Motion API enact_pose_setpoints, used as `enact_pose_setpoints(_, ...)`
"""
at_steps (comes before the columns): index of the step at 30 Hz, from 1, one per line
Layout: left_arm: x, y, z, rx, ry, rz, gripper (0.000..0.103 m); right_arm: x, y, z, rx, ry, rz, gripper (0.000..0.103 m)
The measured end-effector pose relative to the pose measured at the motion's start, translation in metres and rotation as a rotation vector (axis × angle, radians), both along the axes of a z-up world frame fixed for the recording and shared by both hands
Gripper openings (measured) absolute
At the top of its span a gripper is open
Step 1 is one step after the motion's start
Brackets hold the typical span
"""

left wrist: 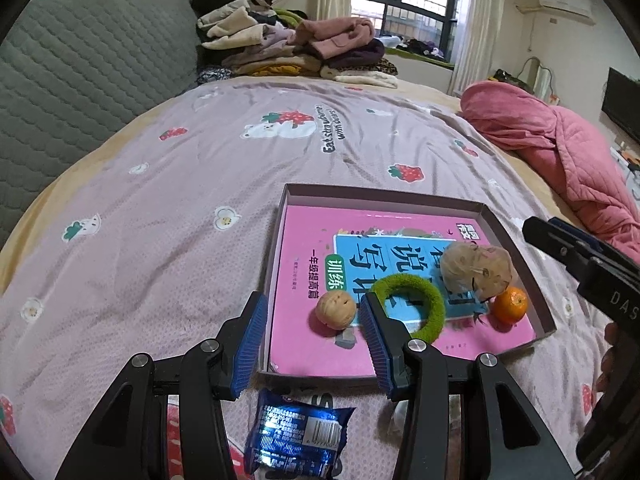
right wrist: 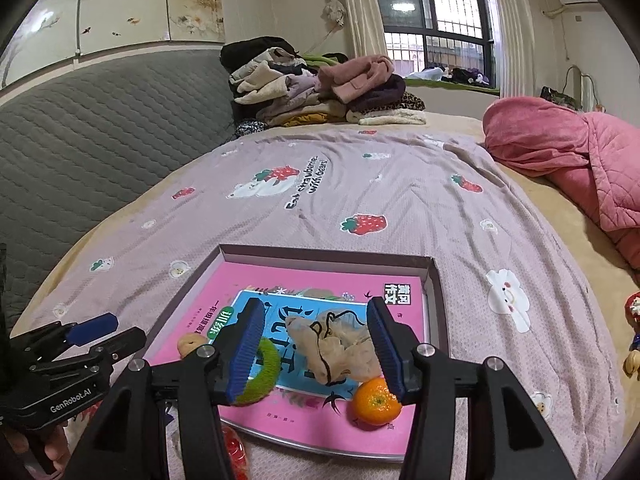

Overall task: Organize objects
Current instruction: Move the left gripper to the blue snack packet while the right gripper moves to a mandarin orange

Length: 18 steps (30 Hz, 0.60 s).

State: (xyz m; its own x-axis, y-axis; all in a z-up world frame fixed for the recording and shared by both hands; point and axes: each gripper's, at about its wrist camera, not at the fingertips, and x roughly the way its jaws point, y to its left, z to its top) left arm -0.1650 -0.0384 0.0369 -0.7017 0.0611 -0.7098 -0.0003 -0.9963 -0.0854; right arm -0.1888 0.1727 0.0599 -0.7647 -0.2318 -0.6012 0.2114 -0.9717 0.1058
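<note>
A shallow box [right wrist: 434,300] lies on the bed [right wrist: 400,184], holding a pink book [right wrist: 320,280]. On the book sit a walnut [left wrist: 336,309], a green hair ring [left wrist: 430,300], a crumpled beige pouch [right wrist: 340,344] and an orange [right wrist: 376,402]. The left gripper [left wrist: 314,340] and right gripper [right wrist: 316,350] hover with fingers released, grasping nothing. A blue snack packet [left wrist: 296,432] lies outside the box

the bed carries a mauve strawberry-print sheet [left wrist: 200,184]. a shallow box tray [left wrist: 516,232] lies on the sheet. just in front of the tray, at its near edge, lies a blue snack packet [left wrist: 296,436]. well beyond the tray sits a pile of folded clothes [left wrist: 296,48], and to the tray's far right a pink quilt [left wrist: 560,148].
</note>
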Motion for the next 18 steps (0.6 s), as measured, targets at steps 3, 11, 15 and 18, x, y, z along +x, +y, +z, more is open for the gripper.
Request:
enact_pose_setpoints(3,0.004,-0.002,-0.001,-0.018,0.001,0.001,0.05,0.005,0.001,0.003,-0.006,0.005,-0.002,0.054)
enact_pose_setpoints(11,0.016,-0.014,-0.002,-0.019,0.019,0.026,0.05,0.017,-0.001,0.009,-0.023,0.019,-0.003,0.059)
enact_pose_setpoints(15,0.022,-0.019,-0.007,-0.005,0.01,0.024,0.05,0.025,-0.008,0.014,-0.02,0.036,0.023,0.06)
enact_pose_setpoints(18,0.025,-0.023,-0.013,0.04,-0.012,0.022,0.05,0.031,-0.013,0.017,-0.001,0.048,0.028,0.06)
